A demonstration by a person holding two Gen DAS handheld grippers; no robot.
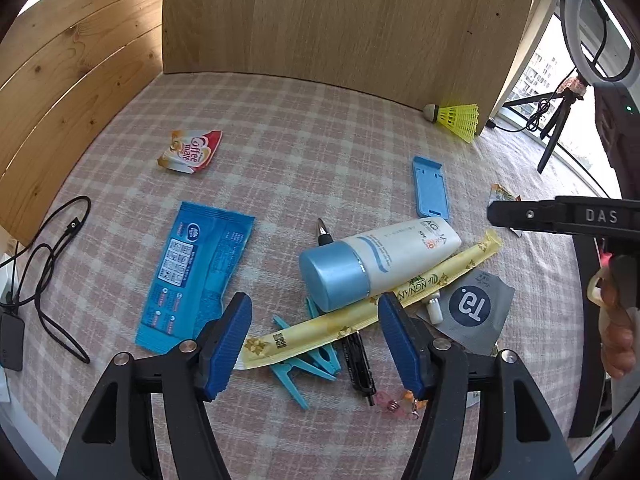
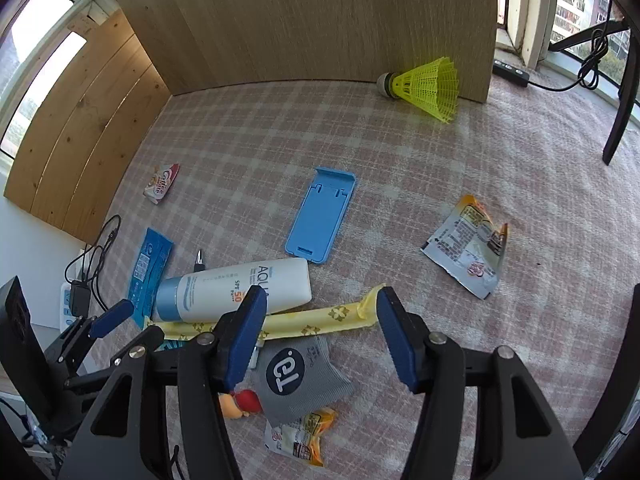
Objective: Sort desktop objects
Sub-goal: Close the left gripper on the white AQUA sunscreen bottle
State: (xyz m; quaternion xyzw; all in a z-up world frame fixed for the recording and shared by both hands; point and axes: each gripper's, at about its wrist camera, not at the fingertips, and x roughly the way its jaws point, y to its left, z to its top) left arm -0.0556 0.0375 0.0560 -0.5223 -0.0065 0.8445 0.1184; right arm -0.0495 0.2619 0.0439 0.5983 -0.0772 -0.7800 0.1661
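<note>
Pink-and-cream plaid cloth (image 1: 320,152) covers the desk, wood panels (image 1: 344,16) at the back and left, window at far right.

Your left gripper (image 1: 314,336) hangs over the central pile w/ jaws spread wide, nothing pinched; the blue pads sit above the long yellow sachet (image 1: 360,316), not touching it as far as you can see. That sachet lies diagonally, its upper part under the sunscreen tube (image 1: 376,264), which lies on its side, blue cap toward you. Blue clothes pegs (image 1: 304,364) and a black pen-like item (image 1: 360,360) lie under the sachet's near end. A silver-tipped pen end (image 1: 324,232) pokes out behind the tube. Grey "T3" sachet (image 1: 472,308) is just right of the pile, a small white cap beside it.

Your right gripper (image 2: 320,336) also has jaws spread, empty, hovering over the same grey sachet and the yellow sachet's right end. A small red-and-orange figure (image 2: 240,402) and an orange snack wrapper (image 2: 304,436) lie near its left pad.

Spread further out: blue wipes pack (image 1: 192,276) at left, Coffee-mate packet (image 1: 192,152) far left-back, blue phone stand (image 2: 320,216) mid-cloth, torn wrapper (image 2: 468,248) at right, yellow shuttlecock (image 2: 424,84) against the back panel. Black cable (image 1: 48,264) at left edge.
</note>
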